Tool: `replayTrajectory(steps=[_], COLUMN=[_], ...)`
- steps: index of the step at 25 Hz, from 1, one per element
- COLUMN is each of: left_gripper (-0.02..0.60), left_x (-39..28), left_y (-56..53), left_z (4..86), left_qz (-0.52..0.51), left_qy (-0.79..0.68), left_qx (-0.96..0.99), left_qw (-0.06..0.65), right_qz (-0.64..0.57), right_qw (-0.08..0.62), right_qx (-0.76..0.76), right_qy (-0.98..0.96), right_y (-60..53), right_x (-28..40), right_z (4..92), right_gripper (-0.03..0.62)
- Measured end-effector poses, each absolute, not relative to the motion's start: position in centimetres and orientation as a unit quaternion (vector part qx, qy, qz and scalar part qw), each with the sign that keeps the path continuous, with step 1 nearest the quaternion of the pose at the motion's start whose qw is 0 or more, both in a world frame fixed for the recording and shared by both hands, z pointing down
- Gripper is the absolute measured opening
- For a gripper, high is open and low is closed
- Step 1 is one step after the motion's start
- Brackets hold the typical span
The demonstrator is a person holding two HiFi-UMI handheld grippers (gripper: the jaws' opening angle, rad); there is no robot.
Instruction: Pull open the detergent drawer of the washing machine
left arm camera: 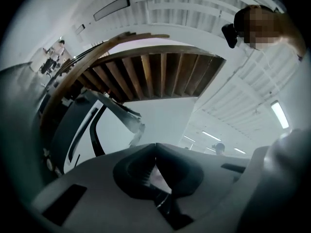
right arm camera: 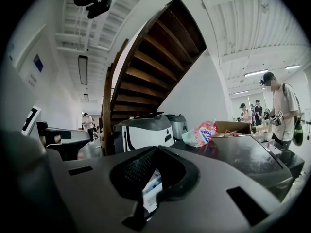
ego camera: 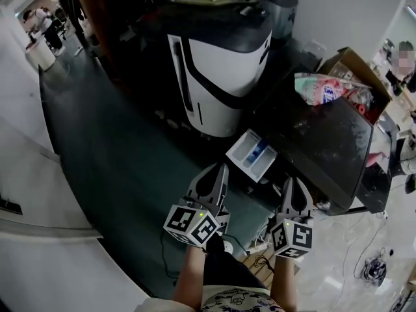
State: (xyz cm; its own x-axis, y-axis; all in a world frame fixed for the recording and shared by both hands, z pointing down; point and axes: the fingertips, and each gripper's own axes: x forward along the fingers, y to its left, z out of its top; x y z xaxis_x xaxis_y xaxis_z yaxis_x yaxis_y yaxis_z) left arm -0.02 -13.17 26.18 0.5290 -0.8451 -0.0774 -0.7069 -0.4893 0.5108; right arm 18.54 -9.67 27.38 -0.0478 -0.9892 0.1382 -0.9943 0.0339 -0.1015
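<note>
- The left gripper is closed: in the left gripper view its two tips meet in a point, with nothing between them
- That view looks upward at the underside of a wooden staircase and a white ceiling
- The right gripper is likewise closed and empty, with its tips together in the right gripper view
- The detergent drawer stands pulled out from the front of the washing machine; it is white, with a blue compartment showing from above
- In the head view the drawer lies just beyond and between the two gripper tips, and neither gripper has its jaws on it
- In the right gripper view a white-and-blue part of the drawer shows through the gap below the closed tips
- The machine's top is dark and glossy; a pink and green printed bag lies on its far end, with an open cardboard box just behind
- A white-and-black appliance stands to the left of the machine, on a dark floor mat
- A person stands at the right of the machine
</note>
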Motion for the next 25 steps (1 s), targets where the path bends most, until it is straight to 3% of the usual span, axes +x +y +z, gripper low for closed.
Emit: replayTrajectory(steps=[13, 25], left_gripper=[0.014, 0.014], left_x=[-2.2, -4.5], left_y=[-11.4, -9.8], left_z=[13.2, 8.9], left_qz=[-0.086, -0.059], left_qy=[-0.547, -0.568], left_qx=[0.832, 0.820], left_qw=[0.030, -0.039], right_qz=[0.016, -0.016], right_qw=[-0.029, -0.045], right_qx=[0.655, 0.643], right_qy=[-0.755, -0.765], right_y=[-10.1, -9.2], right_x=[15.8, 13.7], right_z=[15.5, 11.6], right_gripper=[0.012, 0.012])
